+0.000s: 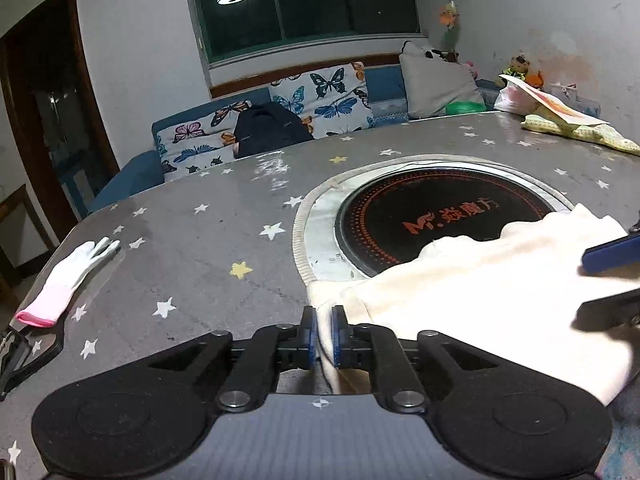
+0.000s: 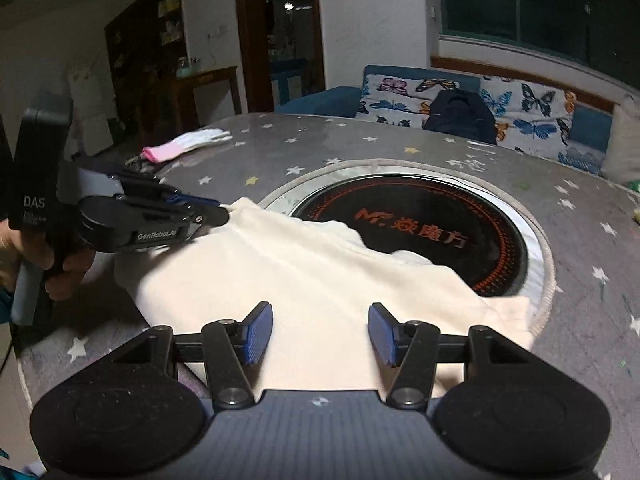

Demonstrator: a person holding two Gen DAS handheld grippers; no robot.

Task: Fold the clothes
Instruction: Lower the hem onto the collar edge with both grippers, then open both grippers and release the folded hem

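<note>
A cream-white garment (image 1: 480, 280) lies on the grey star-print table, partly over the round black cooktop (image 1: 432, 216). My left gripper (image 1: 324, 332) is shut on the garment's left corner; it also shows in the right wrist view (image 2: 224, 212), pinching that corner. My right gripper (image 2: 320, 332) is open, its blue pads hovering over the near edge of the garment (image 2: 320, 272), holding nothing. Its fingers (image 1: 608, 256) enter the left wrist view from the right, above the cloth.
A white and pink glove (image 1: 68, 280) lies near the table's left edge. A yellowish cloth and papers (image 1: 576, 124) sit at the far right. A butterfly-print sofa (image 1: 280, 112) with a dark bag stands behind the table.
</note>
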